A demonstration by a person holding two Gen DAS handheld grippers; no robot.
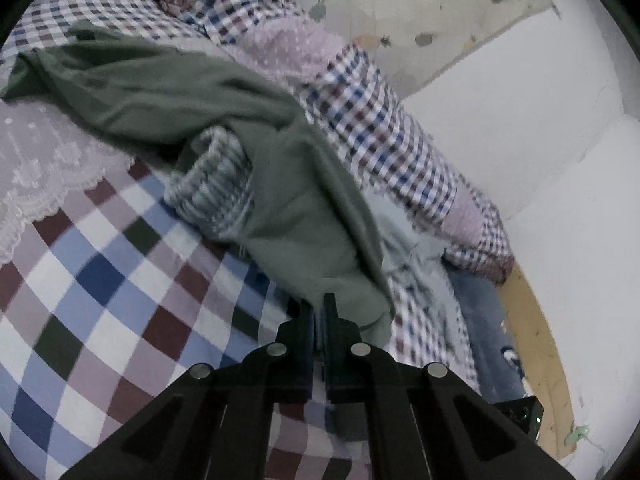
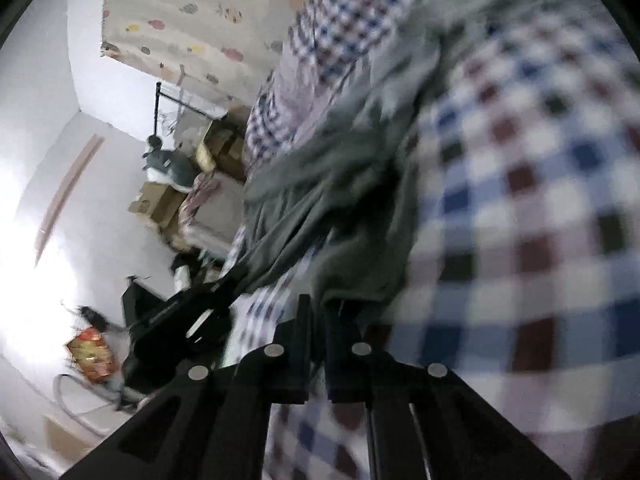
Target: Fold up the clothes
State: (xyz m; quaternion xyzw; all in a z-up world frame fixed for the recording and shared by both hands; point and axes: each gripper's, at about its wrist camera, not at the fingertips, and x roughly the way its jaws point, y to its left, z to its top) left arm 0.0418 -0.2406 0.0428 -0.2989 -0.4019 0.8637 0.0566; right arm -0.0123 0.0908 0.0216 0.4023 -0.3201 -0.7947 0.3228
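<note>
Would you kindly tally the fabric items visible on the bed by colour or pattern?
Green garment: 1
Grey striped knit piece: 1
Large-check sheet: 1
Small-check quilt: 1
Lace-edged pale cloth: 1
Blue denim piece: 1
Total: 6

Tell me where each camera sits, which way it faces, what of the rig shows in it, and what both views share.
Left wrist: on the left gripper, looking along its fingers down at the green garment on the checked bedcover; jaws closed on the garment's edge.
Right wrist: on the right gripper, tilted sideways, facing the blurred garment and the room; jaws closed on the garment; the left gripper shows at lower left.
Shared: green garment, checked bedcover, patterned curtain.
</note>
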